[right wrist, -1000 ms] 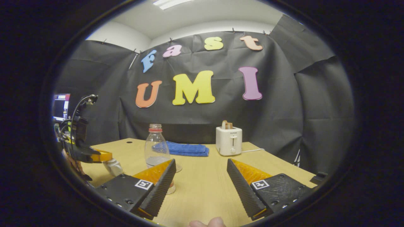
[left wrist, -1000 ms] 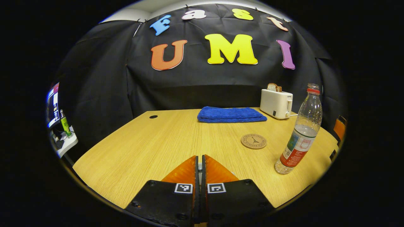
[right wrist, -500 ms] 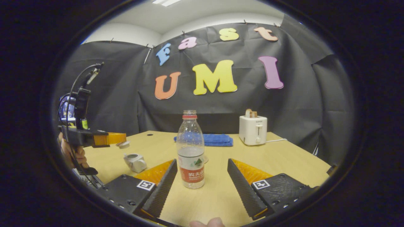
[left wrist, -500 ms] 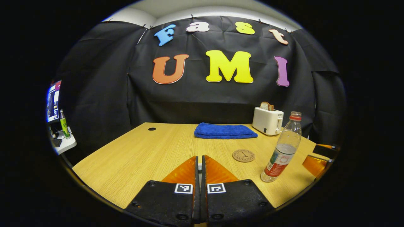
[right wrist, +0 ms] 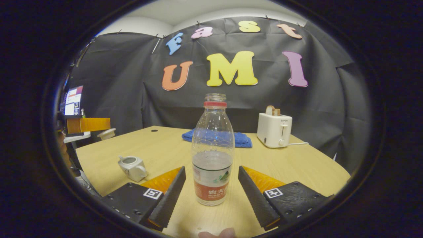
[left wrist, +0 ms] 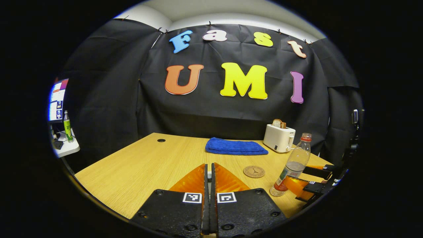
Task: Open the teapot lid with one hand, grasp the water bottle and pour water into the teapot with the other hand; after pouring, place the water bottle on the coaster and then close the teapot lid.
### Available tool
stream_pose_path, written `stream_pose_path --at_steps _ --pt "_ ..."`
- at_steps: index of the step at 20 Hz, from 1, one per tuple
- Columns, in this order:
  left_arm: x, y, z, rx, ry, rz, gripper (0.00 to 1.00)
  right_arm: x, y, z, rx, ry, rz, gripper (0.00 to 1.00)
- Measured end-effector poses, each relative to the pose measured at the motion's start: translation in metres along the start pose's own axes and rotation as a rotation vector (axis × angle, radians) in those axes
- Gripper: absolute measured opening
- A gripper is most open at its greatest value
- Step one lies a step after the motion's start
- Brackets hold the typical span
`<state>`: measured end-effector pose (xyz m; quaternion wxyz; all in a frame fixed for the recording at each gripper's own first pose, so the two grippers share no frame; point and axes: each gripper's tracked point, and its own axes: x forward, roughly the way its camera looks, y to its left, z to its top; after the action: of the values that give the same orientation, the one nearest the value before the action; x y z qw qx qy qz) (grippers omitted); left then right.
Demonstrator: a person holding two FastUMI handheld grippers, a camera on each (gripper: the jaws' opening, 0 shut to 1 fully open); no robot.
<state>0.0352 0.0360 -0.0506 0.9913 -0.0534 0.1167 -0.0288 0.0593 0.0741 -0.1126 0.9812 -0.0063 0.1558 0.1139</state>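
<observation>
Your right gripper has closed in since half second ago: fingers spread, bracketing water bottle, no contact yet. Clamp next. Left gripper clenched, lid held raised, clear of open teapot. Count: one bottle, one teapot, one coaster.

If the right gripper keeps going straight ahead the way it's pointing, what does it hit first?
The water bottle. It stands upright on the table, centred between the open fingers of the right gripper, directly ahead. How far off is hard to judge, but nothing lies in between.
</observation>
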Motion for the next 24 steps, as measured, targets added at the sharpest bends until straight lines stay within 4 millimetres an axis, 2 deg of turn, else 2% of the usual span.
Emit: stream_pose_path --at_steps 2,3,5,6,9,10,11,15,18,21,24 --pt "0.000 0.001 0.002 -0.002 -0.002 -0.013 0.03 0.008 -0.001 0.003 0.013 -0.001 -0.010 0.93" --pt "0.000 0.003 0.004 -0.010 -0.009 -0.018 0.03 0.011 -0.002 0.004 0.019 -0.002 -0.016 0.96" --pt "0.001 0.009 0.006 -0.022 -0.010 -0.018 0.03 0.013 -0.004 0.010 0.032 -0.013 -0.031 0.93" --pt "0.001 0.011 0.007 -0.025 -0.013 -0.017 0.03 0.014 -0.003 0.012 0.035 -0.017 -0.030 0.95" --pt "0.002 0.022 0.009 -0.033 -0.025 -0.009 0.03 0.015 0.000 0.019 -0.004 -0.023 -0.027 0.79" --pt "0.002 0.024 0.007 -0.037 -0.017 -0.012 0.03 0.016 0.003 0.022 -0.029 -0.022 -0.023 0.79" --pt "0.002 0.028 0.006 -0.037 -0.011 -0.011 0.03 0.016 0.007 0.025 -0.075 -0.017 -0.011 0.73" --pt "0.000 0.036 0.008 -0.012 -0.015 -0.021 0.03 0.017 0.021 0.048 -0.377 -0.050 -0.033 0.72" --pt "0.000 0.049 0.016 0.005 -0.045 -0.011 0.02 0.026 0.033 0.051 -0.590 -0.040 -0.021 0.72" --pt "-0.002 0.065 0.015 -0.012 -0.042 0.007 0.02 0.033 0.048 0.048 -0.760 -0.035 -0.010 0.72" --pt "-0.002 0.075 0.014 -0.022 -0.035 0.018 0.03 0.042 0.055 0.045 -0.935 -0.033 -0.019 0.72"
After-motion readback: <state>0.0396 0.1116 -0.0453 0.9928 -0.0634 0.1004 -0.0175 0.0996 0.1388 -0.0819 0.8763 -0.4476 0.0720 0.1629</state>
